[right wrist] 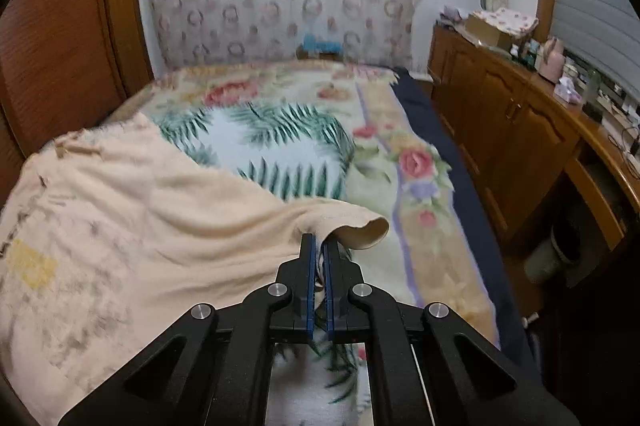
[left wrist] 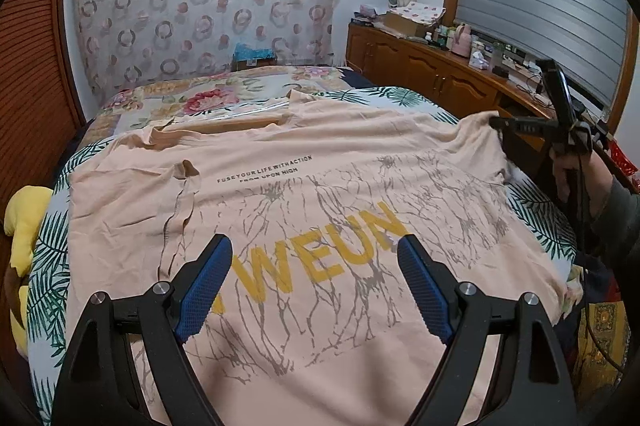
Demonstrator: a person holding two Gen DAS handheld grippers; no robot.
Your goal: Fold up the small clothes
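Note:
A peach T-shirt (left wrist: 304,194) with yellow letters and a grey crack print lies spread on the bed; its left sleeve is folded in over the body. My left gripper (left wrist: 316,246) hovers over the shirt's printed middle, open and empty. My right gripper (right wrist: 319,242) is shut on the shirt's right sleeve (right wrist: 352,226) and lifts it off the bedspread. In the left wrist view the right gripper (left wrist: 500,124) shows at the shirt's right corner, held by a hand. The shirt (right wrist: 120,226) fills the left half of the right wrist view.
The bed has a leaf and flower bedspread (right wrist: 280,146). A yellow plush toy (left wrist: 24,226) lies at the bed's left edge. A wooden cabinet (left wrist: 432,70) with clutter stands along the right wall. A wooden panel (left wrist: 32,86) is on the left.

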